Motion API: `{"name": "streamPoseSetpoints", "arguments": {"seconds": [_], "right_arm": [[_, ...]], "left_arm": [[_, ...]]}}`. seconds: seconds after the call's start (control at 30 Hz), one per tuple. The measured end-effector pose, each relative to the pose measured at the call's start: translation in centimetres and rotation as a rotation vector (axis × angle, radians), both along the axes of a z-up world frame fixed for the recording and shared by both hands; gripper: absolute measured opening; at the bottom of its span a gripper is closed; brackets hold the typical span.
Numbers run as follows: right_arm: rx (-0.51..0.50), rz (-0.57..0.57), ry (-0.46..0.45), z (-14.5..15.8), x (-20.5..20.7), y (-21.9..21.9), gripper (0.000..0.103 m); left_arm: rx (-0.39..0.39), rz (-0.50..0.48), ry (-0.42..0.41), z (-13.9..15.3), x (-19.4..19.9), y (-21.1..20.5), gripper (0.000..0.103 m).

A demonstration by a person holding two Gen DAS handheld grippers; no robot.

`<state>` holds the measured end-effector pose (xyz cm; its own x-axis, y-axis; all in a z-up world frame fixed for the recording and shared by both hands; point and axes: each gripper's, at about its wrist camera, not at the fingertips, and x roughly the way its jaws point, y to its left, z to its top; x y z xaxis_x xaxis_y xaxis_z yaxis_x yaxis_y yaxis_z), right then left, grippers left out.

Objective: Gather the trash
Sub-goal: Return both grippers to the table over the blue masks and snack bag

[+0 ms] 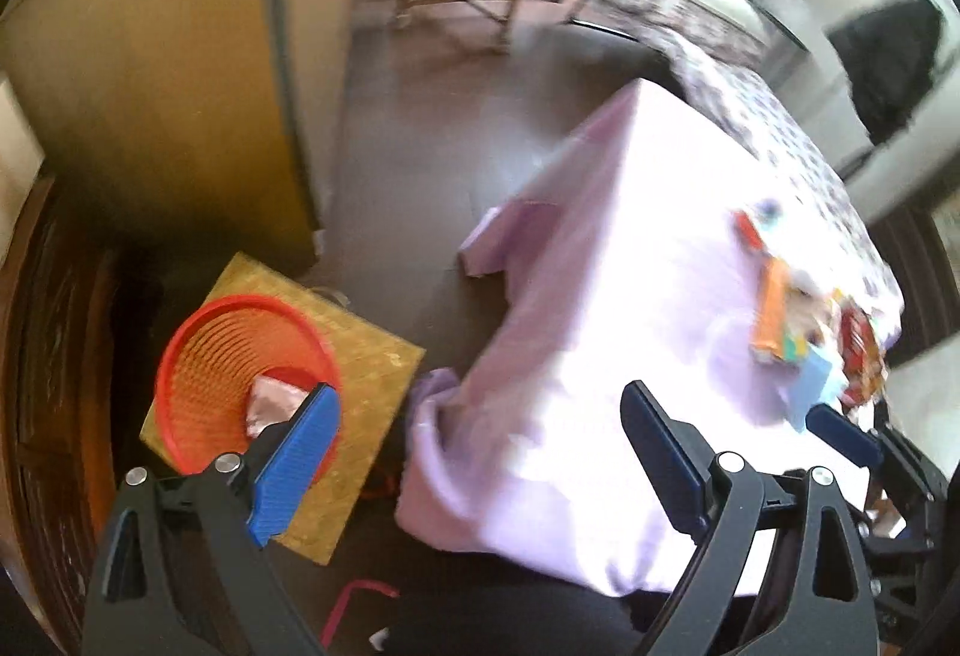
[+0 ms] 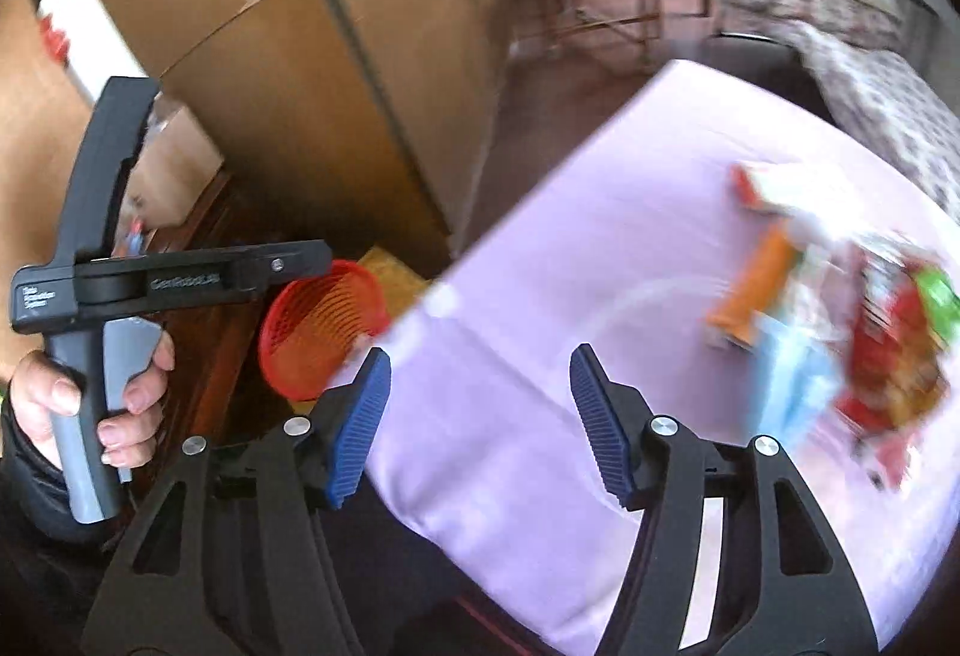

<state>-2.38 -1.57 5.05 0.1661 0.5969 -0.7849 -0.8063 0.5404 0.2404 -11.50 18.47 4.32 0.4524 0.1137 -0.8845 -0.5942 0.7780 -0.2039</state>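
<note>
Far to my left, low on the floor, a red mesh basket [image 1: 240,386] sits on a yellowish square board [image 1: 366,356], and one crumpled pinkish wrapper [image 1: 273,404] already lies inside it, so I judge the collecting has begun but is far from finished. My left gripper [image 1: 480,452] hangs between the basket and the table, its blue pads spread wide and holding nothing. In the right wrist view my left hand [image 2: 90,398] shows wrapped around that tool's grey handle. Moving rightward, a table covered in a pale lilac cloth [image 1: 600,260] fills the middle. My right gripper [image 2: 480,416] is over the near part of the cloth, jaws also wide apart and empty. At the far right of the tabletop lies the remaining trash pile [image 2: 840,326]: an orange packet, something light blue, a red wrapper and other blurred pieces, well apart from the basket. All of that is left to carry over.
</note>
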Motion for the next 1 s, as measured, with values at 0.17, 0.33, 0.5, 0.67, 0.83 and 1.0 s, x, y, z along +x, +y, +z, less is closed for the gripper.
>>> {"name": "streamPoseSetpoints", "arguments": {"seconds": [0.17, 0.33, 0.5, 0.67, 0.83, 1.0], "right_arm": [[0.012, -0.124, -0.022, -0.5, 1.7, -5.2, 0.064], [0.038, -0.236, -0.043, -0.4, 3.0, -9.0, 0.066], [0.064, -0.347, -0.058, -0.4, 4.7, -12.4, 0.066], [0.08, -0.427, -0.078, -0.9, 6.4, -14.5, 0.068], [0.077, -0.469, -0.06, -2.3, 7.7, -15.7, 0.068], [0.092, -0.504, -0.034, -3.2, 9.0, -17.2, 0.069]], "left_arm": [[0.001, -0.108, -0.004, 0.4, 3.2, -4.2, 0.093], [0.016, -0.216, 0.0, 0.4, 6.2, -8.6, 0.093], [0.043, -0.319, 0.008, -0.1, 8.2, -12.3, 0.093], [0.048, -0.387, 0.019, -0.6, 9.6, -15.0, 0.093], [0.046, -0.449, 0.047, -1.8, 11.7, -17.5, 0.093], [0.047, -0.464, 0.07, -3.0, 13.2, -18.8, 0.093]]}}
